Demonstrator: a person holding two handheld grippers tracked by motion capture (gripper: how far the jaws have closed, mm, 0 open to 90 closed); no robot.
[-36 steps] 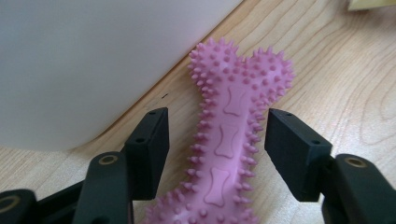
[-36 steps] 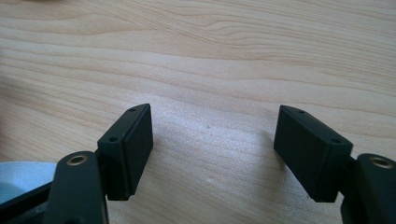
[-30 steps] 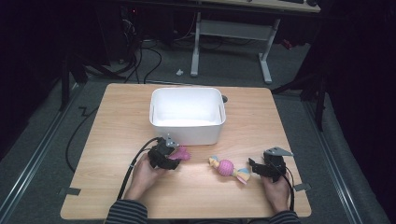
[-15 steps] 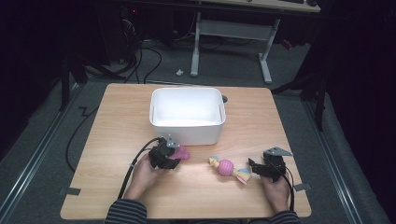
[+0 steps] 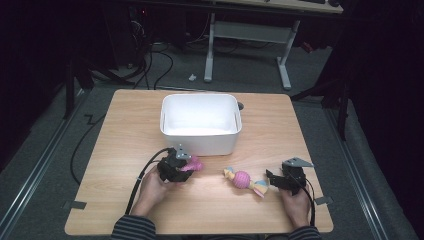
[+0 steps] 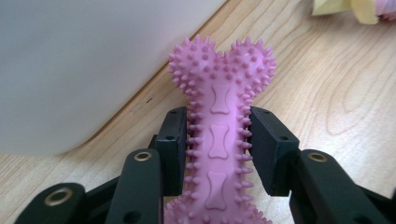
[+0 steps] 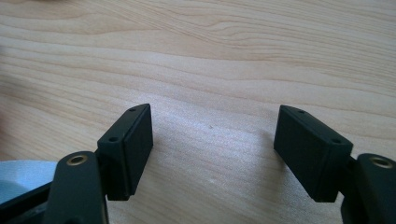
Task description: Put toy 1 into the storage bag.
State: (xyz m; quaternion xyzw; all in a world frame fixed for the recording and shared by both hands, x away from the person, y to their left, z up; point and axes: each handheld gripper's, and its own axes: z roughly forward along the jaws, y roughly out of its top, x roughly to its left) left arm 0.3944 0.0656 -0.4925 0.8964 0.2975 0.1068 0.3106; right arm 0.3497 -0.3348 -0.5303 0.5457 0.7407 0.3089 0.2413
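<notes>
A pink spiky bone toy (image 6: 219, 93) lies on the wood table, just in front of the white bin (image 5: 200, 142). My left gripper (image 6: 219, 121) is shut on its shaft, both pads pressing its spiked sides; the jaws have just been closing with the bone between them. In the high view the left gripper (image 5: 186, 165) holds the bone (image 5: 194, 163) near the bin's front left corner. My right gripper (image 5: 272, 178) rests at the front right, and in its own view the right gripper (image 7: 212, 140) stands open over bare wood.
A toy with a pink ball and yellow ends (image 5: 244, 180) lies between the two grippers, just left of the right one. The bin wall (image 6: 70, 70) is close on the left gripper's left. Table (image 5: 125, 130) edges and dark floor with cables surround.
</notes>
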